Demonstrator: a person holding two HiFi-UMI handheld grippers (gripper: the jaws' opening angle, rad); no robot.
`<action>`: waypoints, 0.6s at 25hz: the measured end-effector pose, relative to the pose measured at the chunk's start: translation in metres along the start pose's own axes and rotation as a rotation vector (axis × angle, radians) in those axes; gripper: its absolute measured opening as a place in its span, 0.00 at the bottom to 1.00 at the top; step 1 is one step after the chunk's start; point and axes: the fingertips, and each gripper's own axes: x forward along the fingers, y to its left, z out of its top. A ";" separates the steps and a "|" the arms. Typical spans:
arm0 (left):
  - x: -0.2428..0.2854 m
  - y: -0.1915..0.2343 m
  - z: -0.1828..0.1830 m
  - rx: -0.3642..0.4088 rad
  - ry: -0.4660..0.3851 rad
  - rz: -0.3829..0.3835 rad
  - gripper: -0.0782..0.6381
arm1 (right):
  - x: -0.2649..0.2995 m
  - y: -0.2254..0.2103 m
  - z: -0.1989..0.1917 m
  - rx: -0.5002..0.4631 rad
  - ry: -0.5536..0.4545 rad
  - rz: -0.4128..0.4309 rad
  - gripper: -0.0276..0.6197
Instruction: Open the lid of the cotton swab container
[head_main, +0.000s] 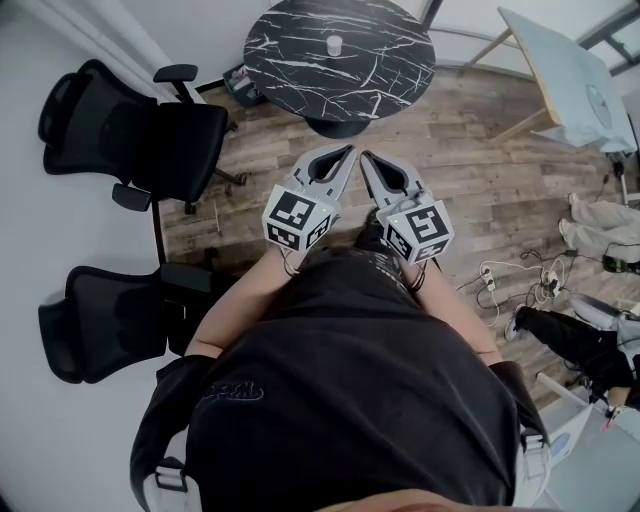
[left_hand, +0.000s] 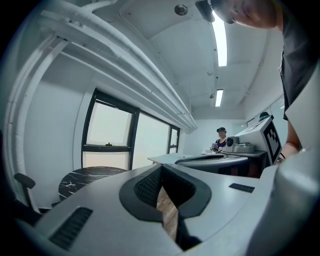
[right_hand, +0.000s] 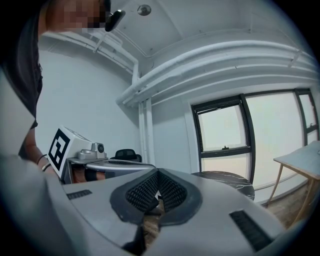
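Note:
The cotton swab container (head_main: 334, 44) is a small white cylinder standing on a round black marble table (head_main: 380, 70) across the wooden floor, well ahead of both grippers. My left gripper (head_main: 343, 153) and right gripper (head_main: 366, 158) are held side by side in front of the person's body, pointing toward that table. Both are shut with nothing between the jaws. In the left gripper view the left gripper (left_hand: 161, 172) shows meeting jaws and the table (left_hand: 87, 177) far off at the left. The right gripper (right_hand: 158, 176) is likewise shut, and the table (right_hand: 227, 180) lies beyond it.
Two black office chairs (head_main: 150, 140) (head_main: 100, 320) stand along the left wall. A pale table (head_main: 565, 80) leans at the upper right. Cables and a power strip (head_main: 500, 275) lie on the floor at the right, near another person's legs (head_main: 600, 220).

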 end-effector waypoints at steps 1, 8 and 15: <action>0.002 0.002 0.000 0.000 0.001 0.004 0.13 | 0.002 -0.002 0.000 0.004 0.000 0.003 0.07; 0.026 0.016 0.003 -0.003 0.001 0.032 0.13 | 0.015 -0.031 0.000 0.014 0.011 0.021 0.07; 0.067 0.034 0.008 -0.013 -0.021 0.063 0.13 | 0.033 -0.075 0.005 0.011 0.010 0.052 0.07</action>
